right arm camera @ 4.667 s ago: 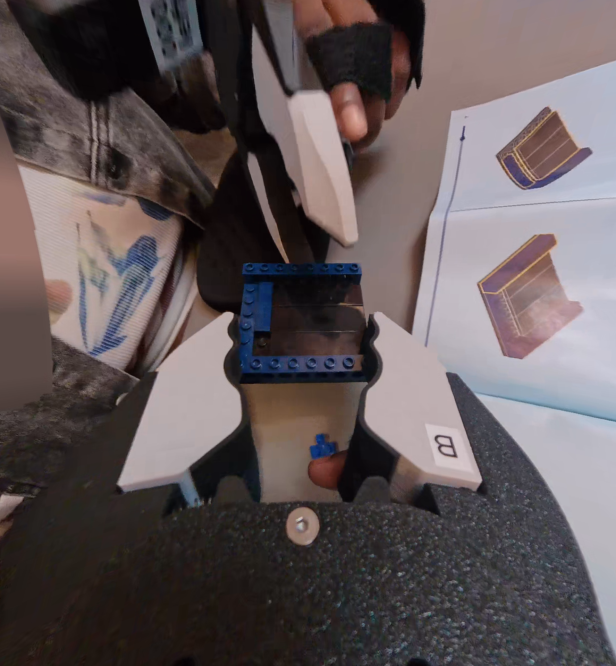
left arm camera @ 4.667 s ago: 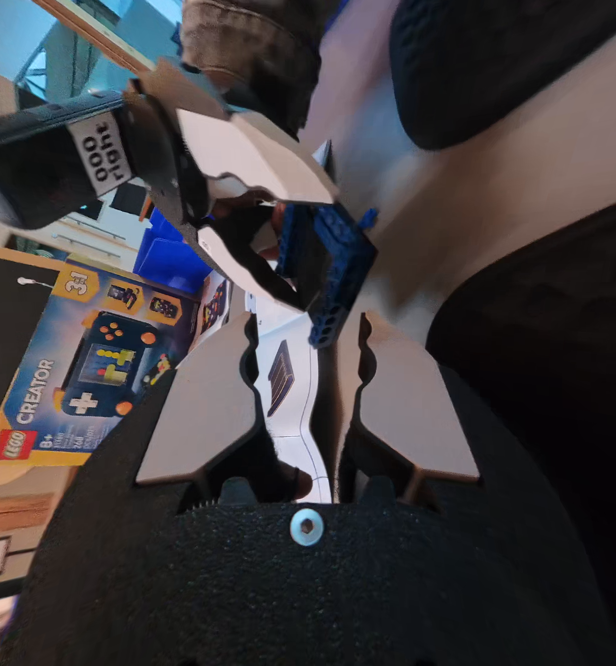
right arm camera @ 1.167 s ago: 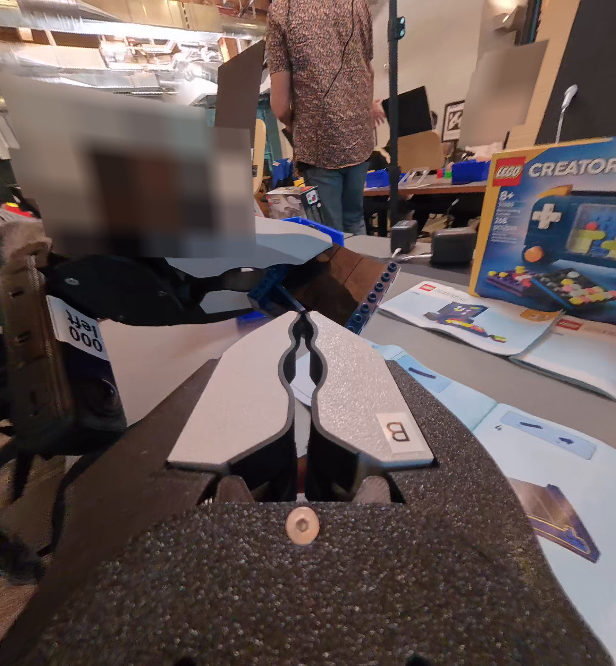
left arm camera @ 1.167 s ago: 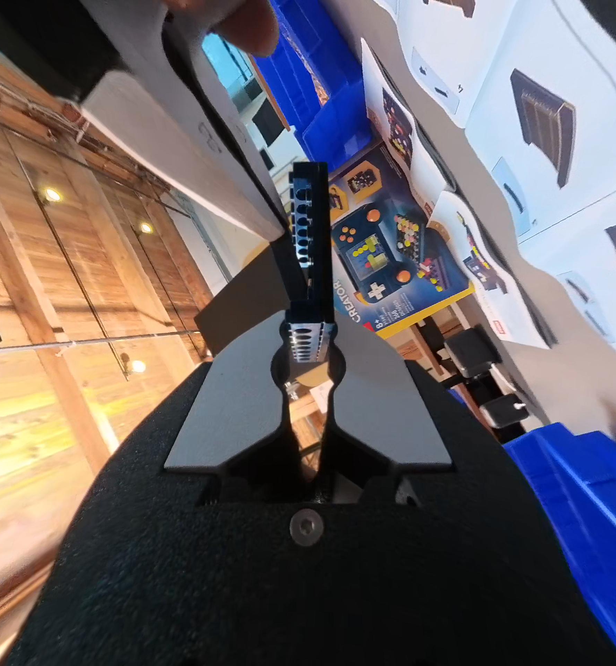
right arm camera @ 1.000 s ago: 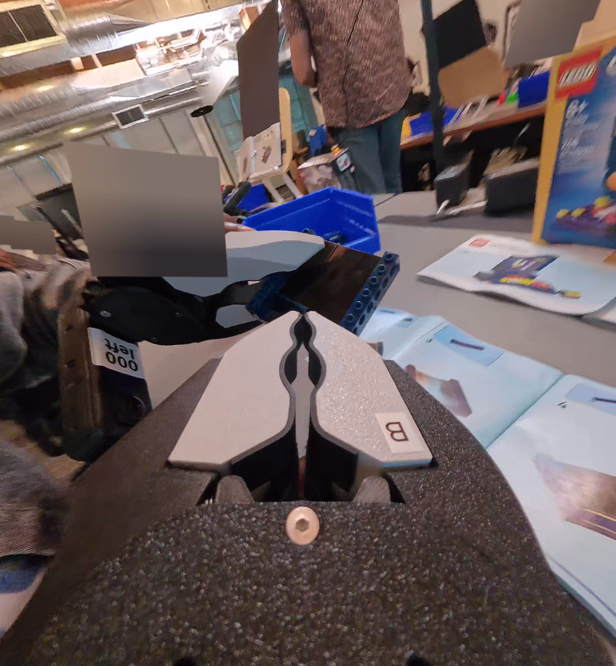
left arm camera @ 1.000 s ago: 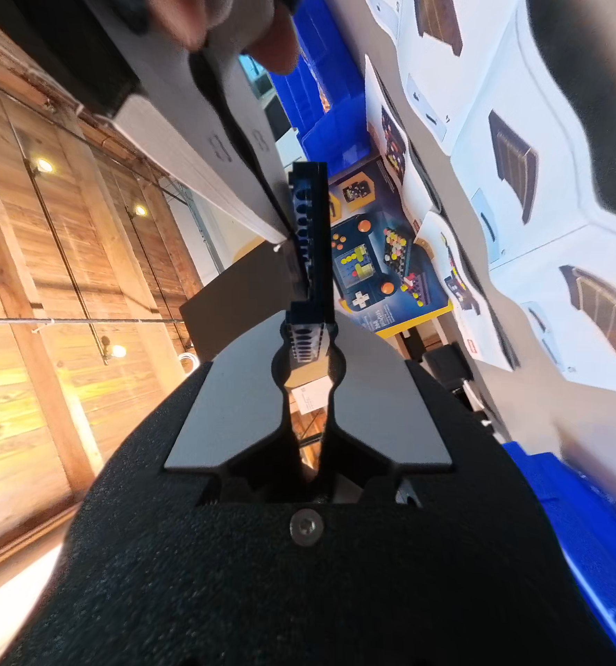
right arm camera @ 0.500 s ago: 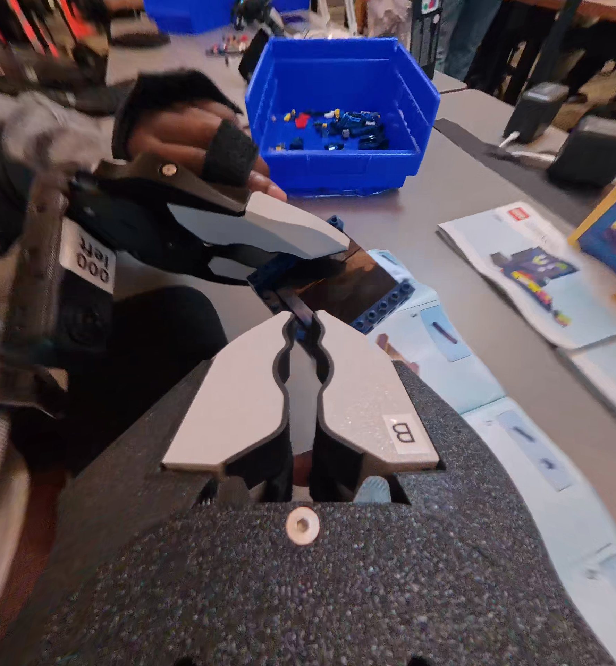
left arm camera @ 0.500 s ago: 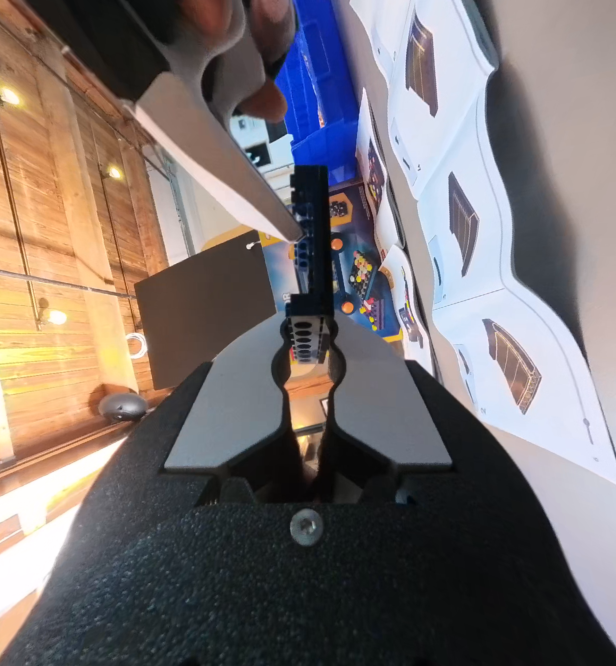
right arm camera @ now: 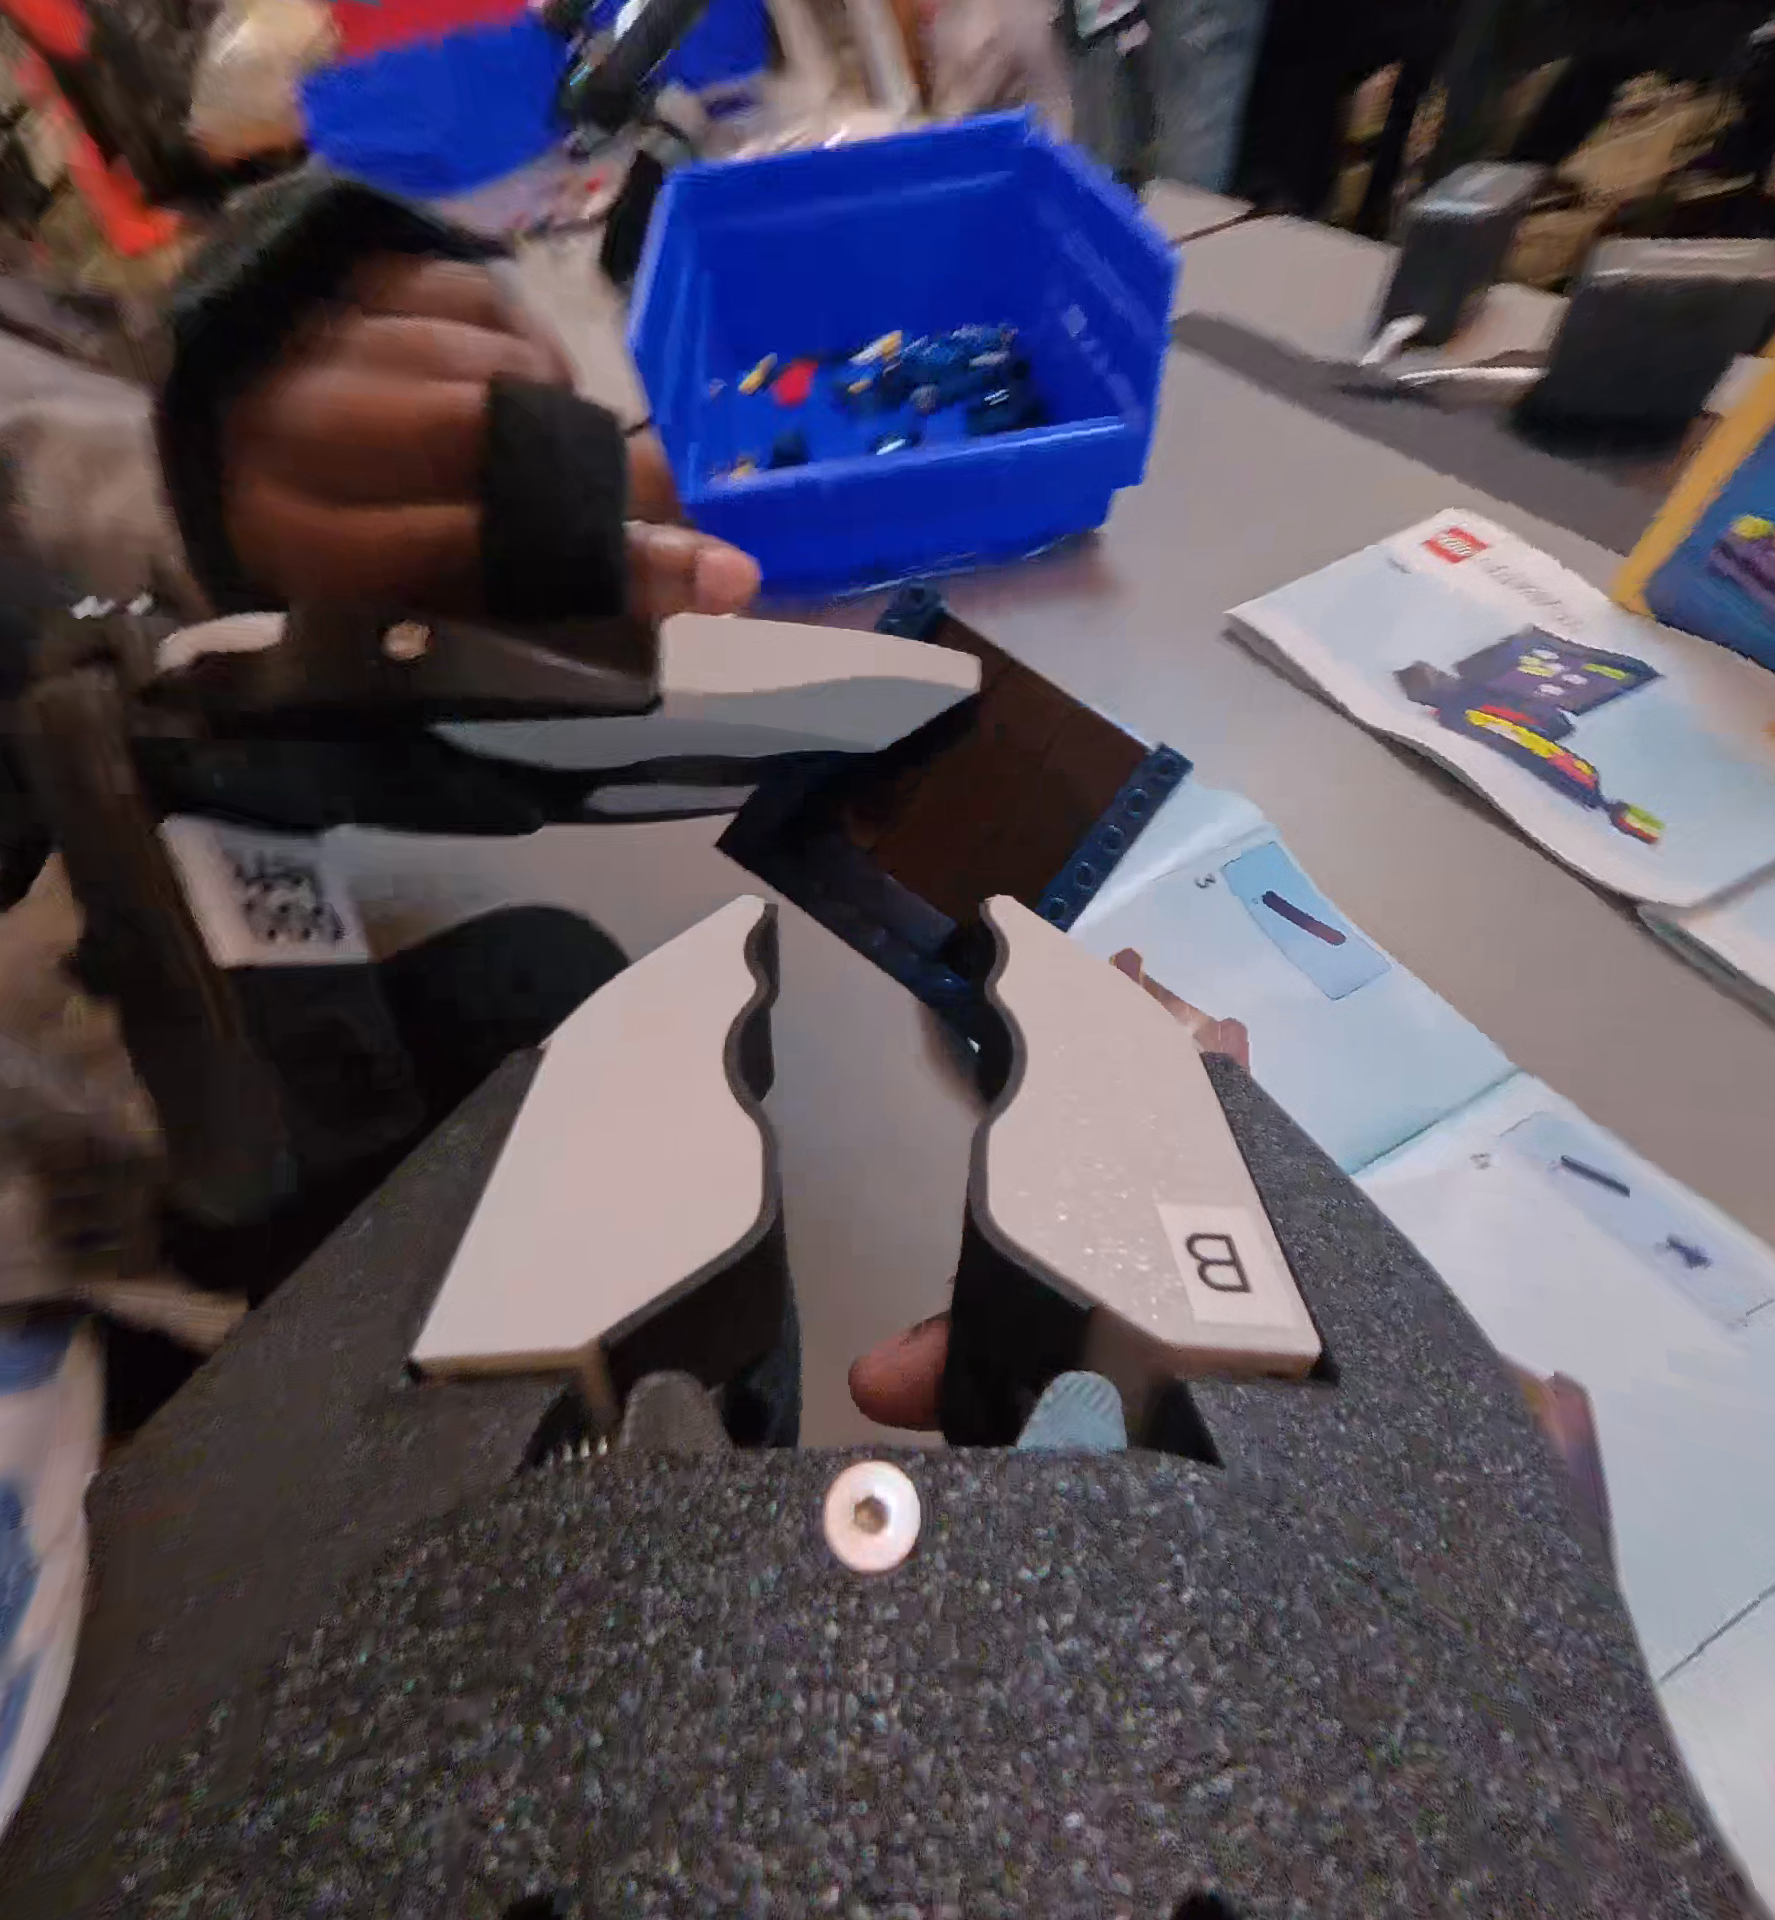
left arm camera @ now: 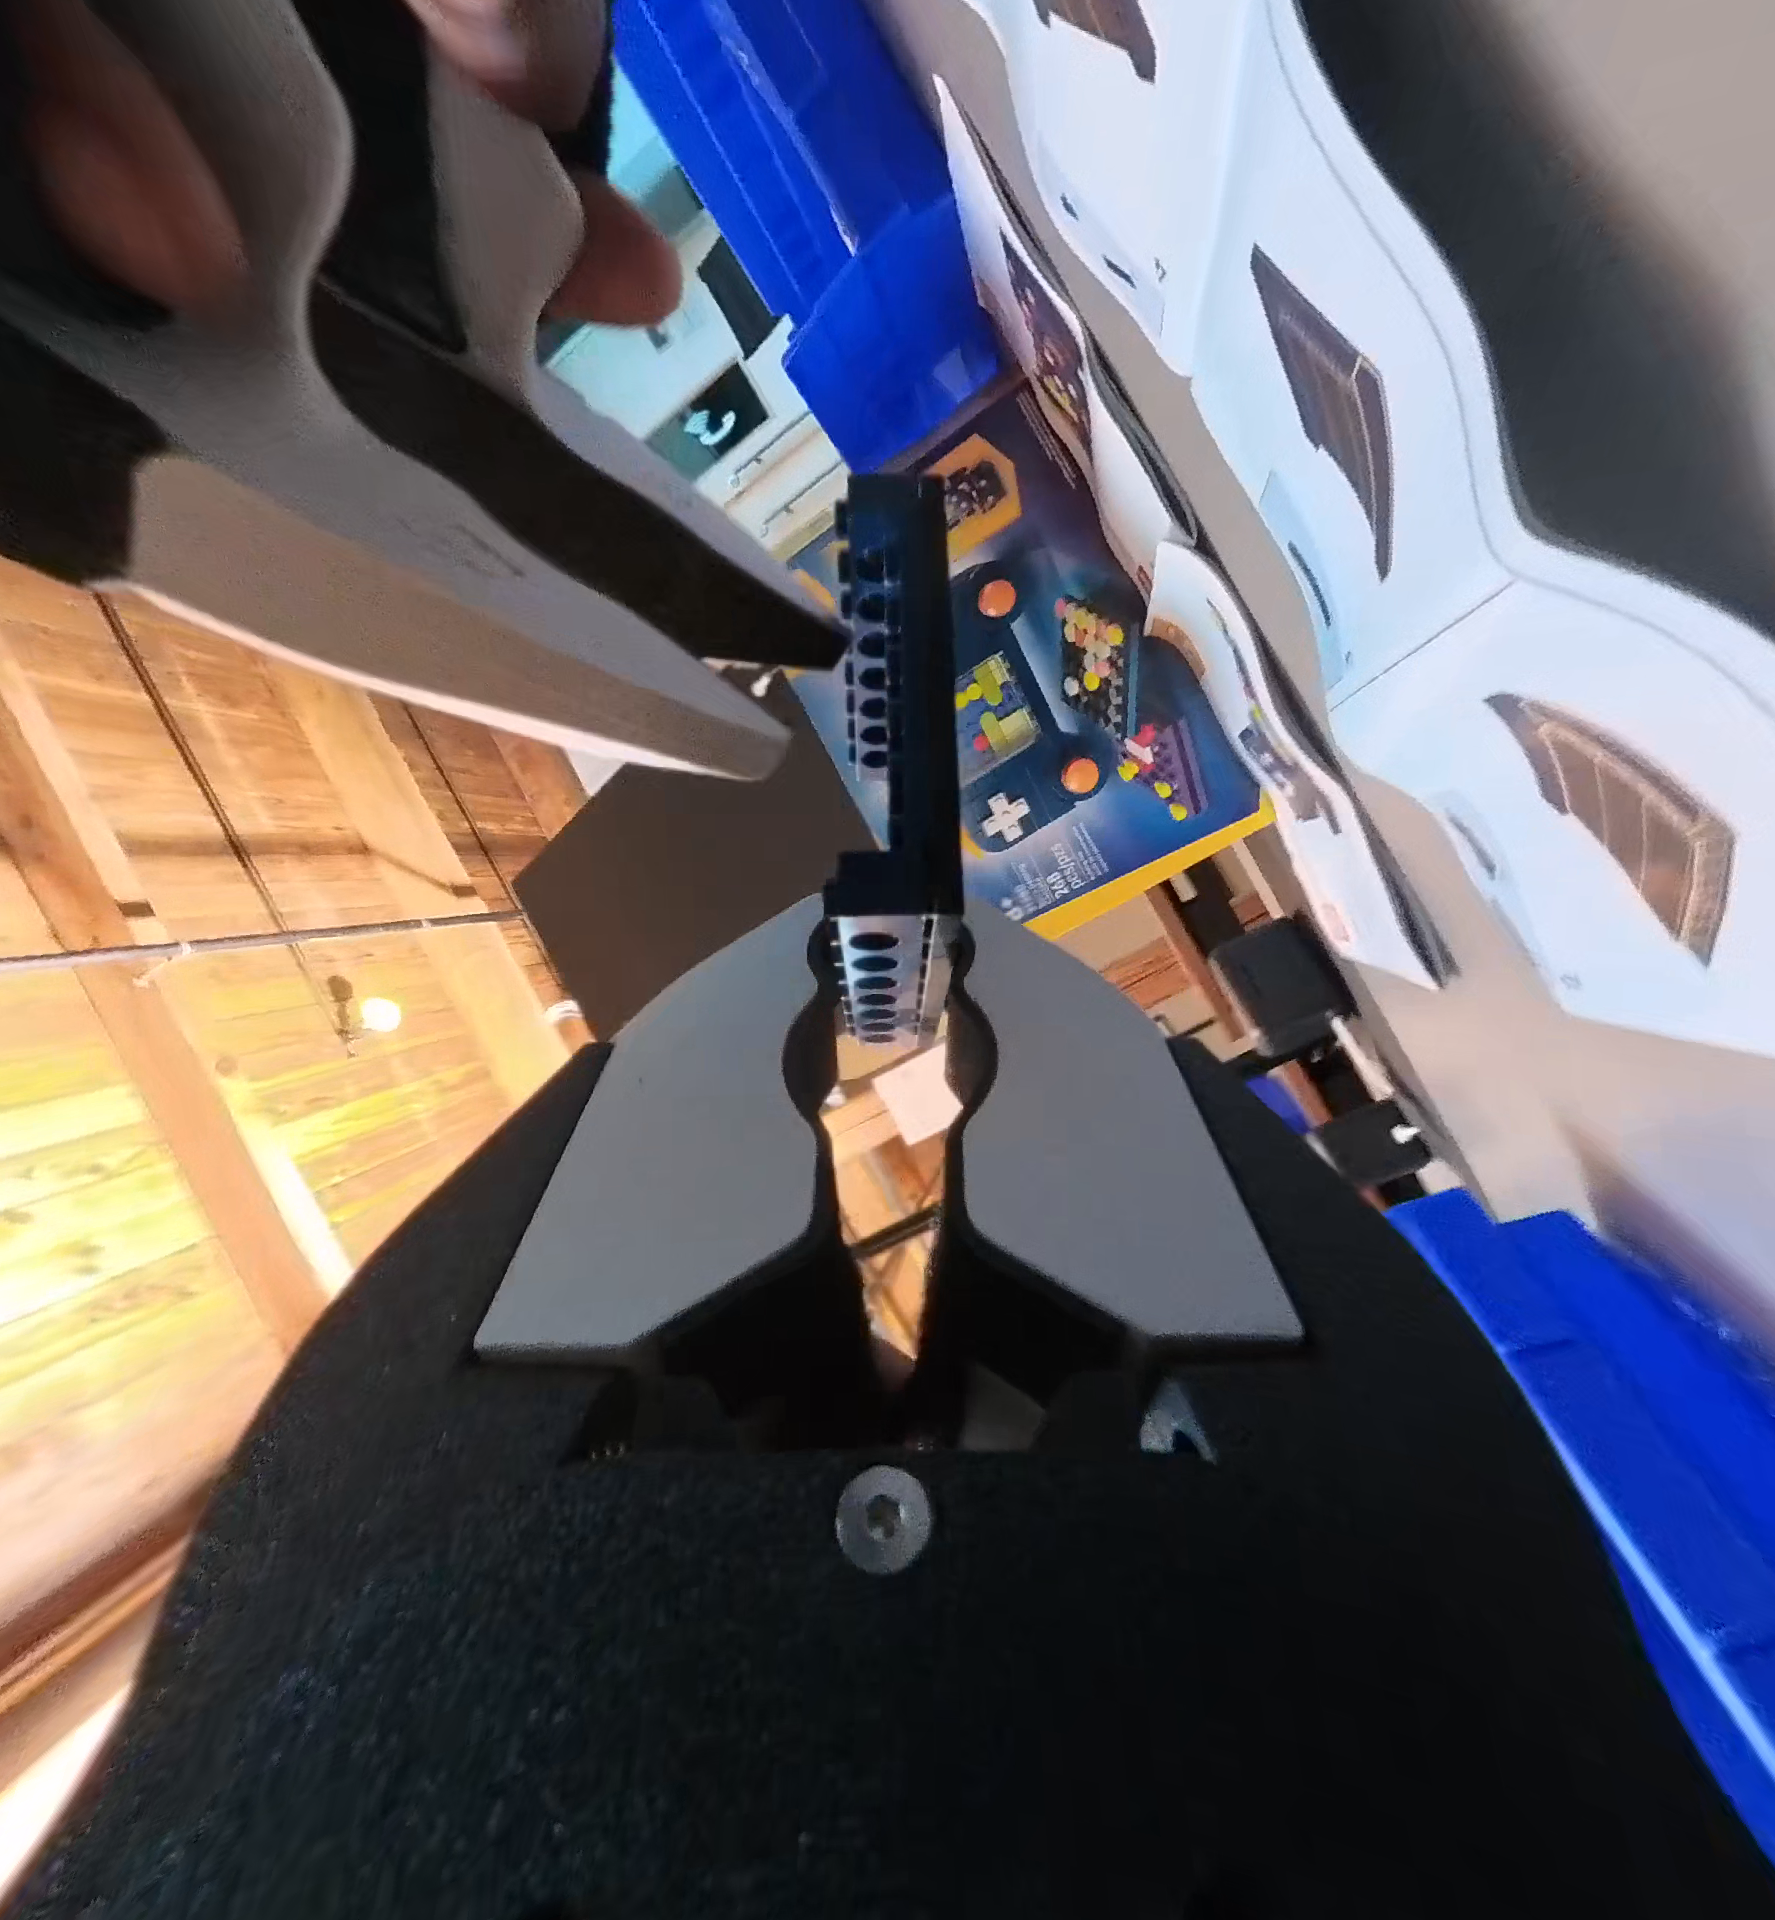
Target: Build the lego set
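My left gripper (left arm camera: 888, 971) is shut on a flat brick assembly (left arm camera: 893, 675) with a dark blue studded frame and a brown panel, which I see edge-on between the pads. In the right wrist view the left gripper (right arm camera: 821, 727) holds this assembly (right arm camera: 997, 790) level above the grey table (right arm camera: 1278, 499). My right gripper (right arm camera: 878, 925) is open right at the assembly's near blue edge. A corner of the frame lies inside the jaws next to the right finger (right arm camera: 1070, 1091), but the pads do not press on it. In the left wrist view the right gripper's fingers (left arm camera: 550, 665) reach the assembly from the upper left.
A blue bin (right arm camera: 904, 540) with several loose bricks stands behind the assembly. An open instruction booklet (right arm camera: 1382, 1091) lies under and right of my right gripper, and another booklet (right arm camera: 1548, 727) lies farther right. A boxed brick set (left arm camera: 1059, 707) stands at the back. Another blue bin (left arm camera: 1641, 1455) is close to my left gripper.
My right gripper's jaws have opened from shut and it has tilted down and closed in on the assembly's edge. The left gripper has kept its hold on the assembly throughout.
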The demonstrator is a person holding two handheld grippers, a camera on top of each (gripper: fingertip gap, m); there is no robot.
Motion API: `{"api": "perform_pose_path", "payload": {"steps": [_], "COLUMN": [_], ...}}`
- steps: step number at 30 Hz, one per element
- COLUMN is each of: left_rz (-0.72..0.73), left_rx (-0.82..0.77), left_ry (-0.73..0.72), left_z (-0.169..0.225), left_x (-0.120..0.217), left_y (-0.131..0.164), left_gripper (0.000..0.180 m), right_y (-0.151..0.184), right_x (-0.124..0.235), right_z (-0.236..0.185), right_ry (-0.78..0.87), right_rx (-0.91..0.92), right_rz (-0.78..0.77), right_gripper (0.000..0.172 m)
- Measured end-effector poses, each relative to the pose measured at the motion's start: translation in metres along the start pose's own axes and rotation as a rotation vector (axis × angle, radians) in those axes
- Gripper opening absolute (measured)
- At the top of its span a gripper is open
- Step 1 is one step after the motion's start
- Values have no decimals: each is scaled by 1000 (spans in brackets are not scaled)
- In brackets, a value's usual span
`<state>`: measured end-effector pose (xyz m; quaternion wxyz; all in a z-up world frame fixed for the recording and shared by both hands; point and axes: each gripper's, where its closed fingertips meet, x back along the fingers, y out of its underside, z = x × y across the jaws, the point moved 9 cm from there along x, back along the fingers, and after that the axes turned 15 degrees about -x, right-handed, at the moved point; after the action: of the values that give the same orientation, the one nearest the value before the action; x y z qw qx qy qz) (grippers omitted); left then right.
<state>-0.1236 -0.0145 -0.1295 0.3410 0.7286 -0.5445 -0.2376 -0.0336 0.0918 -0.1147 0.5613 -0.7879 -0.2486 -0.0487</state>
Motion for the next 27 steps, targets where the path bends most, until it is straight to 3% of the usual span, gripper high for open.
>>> {"api": "perform_pose_path", "payload": {"steps": [7, 16, 20, 27], "left_rz": [-22, 56, 56, 20], "left_rx": [-265, -671, -689, -556], "left_ry": [-34, -55, -47, 2], "left_z": [-19, -57, -74, -91], "left_x": [-6, -18, -23, -27], "left_y": [10, 31, 33, 31], "left_gripper": [16, 16, 16, 16], "right_y": [9, 6, 5, 4], "right_x": [-2, 2, 12, 30], "right_z": [-8, -8, -5, -2], "right_ry": [89, -10, -55, -45], "right_rx": [-139, -339, -369, -332], "right_rz": [232, 533, 622, 692], "right_gripper": [33, 31, 29, 19]}}
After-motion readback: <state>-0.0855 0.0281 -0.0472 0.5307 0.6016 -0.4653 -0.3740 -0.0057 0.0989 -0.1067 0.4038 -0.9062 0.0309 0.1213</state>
